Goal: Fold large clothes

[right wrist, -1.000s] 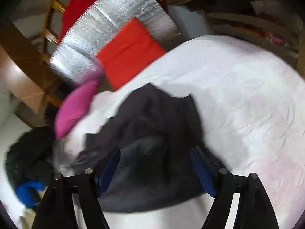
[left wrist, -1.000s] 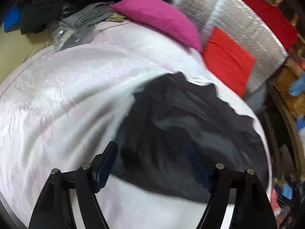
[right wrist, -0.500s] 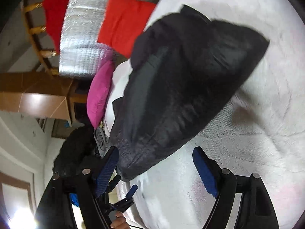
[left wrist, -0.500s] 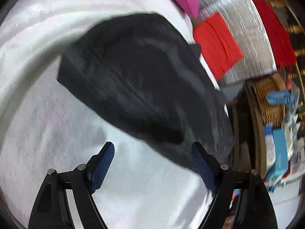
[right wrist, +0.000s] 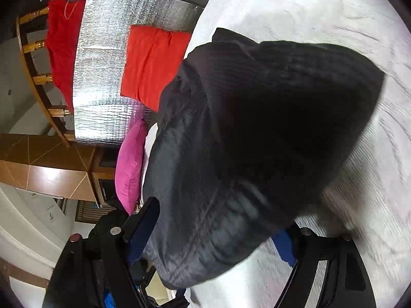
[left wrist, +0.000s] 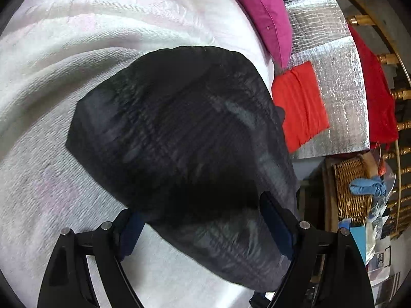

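1. The dark garment (left wrist: pixel 179 138) is bunched in a rounded heap, so its sleeves, collar and true outline cannot be made out; its near part is blurred in both wrist views.
2. In the left wrist view the heap covers the tip of the left finger of the left claw (left wrist: pixel 203 228), and only a strip of that finger's blue pad shows under the cloth.
3. In the right wrist view the garment (right wrist: pixel 257 133) overhangs the right finger of the right claw (right wrist: pixel 215 231), leaving just a patch of blue pad visible.
4. The garment lies on the white bedspread (left wrist: pixel 77 64) of the bed, close to the edge that faces the silver foil sheet (left wrist: pixel 331 77) and the red cloth (left wrist: pixel 300 105) (the pink pillow (left wrist: pixel 264 12) sits further along that same edge).
5. Left claw: fingers wide apart, the near end of the garment between them; no pad visibly presses on the cloth.
6. Right claw: fingers likewise wide apart, straddling the other near end of the heap, with no clamping seen.
7. The bedspread beside the right claw is smeared, its texture unreadable there.
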Demonstrator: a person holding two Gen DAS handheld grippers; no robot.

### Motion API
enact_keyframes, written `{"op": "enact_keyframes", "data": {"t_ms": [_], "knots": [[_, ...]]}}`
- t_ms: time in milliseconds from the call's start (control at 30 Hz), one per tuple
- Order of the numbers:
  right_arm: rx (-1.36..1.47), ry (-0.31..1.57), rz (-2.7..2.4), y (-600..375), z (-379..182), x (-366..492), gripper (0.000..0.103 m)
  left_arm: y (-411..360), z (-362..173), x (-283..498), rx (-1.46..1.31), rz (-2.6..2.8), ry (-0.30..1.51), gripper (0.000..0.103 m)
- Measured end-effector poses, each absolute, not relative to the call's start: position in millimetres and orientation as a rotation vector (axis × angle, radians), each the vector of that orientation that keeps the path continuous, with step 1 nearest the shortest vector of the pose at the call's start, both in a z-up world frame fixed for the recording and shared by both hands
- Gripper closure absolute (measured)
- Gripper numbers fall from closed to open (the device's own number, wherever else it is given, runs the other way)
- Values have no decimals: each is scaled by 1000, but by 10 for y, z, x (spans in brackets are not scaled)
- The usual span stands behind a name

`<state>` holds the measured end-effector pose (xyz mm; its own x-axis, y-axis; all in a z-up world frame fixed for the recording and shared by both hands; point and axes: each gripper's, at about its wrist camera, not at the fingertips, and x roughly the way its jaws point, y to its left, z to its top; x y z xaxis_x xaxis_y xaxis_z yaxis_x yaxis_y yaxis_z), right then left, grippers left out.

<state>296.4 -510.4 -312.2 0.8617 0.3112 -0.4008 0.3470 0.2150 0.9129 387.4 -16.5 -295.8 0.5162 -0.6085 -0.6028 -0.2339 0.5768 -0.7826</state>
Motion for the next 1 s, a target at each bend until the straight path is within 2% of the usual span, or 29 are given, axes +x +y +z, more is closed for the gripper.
{"op": "enact_keyframes", "data": {"t_ms": [233,300,333,400,433,500,600,833,1000], "knots": [[1375,539,-68,-5148,-3144,3108,18,-248,-3044,4018,-996,-258,1032,19],[1332,551,-85,-5113,-3097,3134,21,-274,-3040,4049,-980,-242,1029,32],[1312,557,-97,-5080,-3080,3124,24,-277,-3042,4054,-971,-238,1029,35],[1261,575,-139,-5042,-3047,3118,41,-297,-3015,4070,-938,-234,1022,52],[1248,580,-147,-5027,-3030,3133,45,-314,-2977,4068,-914,-238,1014,56],[1215,587,-158,-5007,-2986,3127,55,-344,-2895,4035,-855,-248,994,69],[1124,569,-171,-4925,-2813,3093,63,-419,-2717,4025,-780,-261,961,78],[1045,588,-159,-4763,-2578,2878,64,-257,-2546,3683,-720,-293,983,80],[1008,630,-136,-4607,-2497,2376,64,-76,-2527,3152,-673,-306,1011,80]]}}
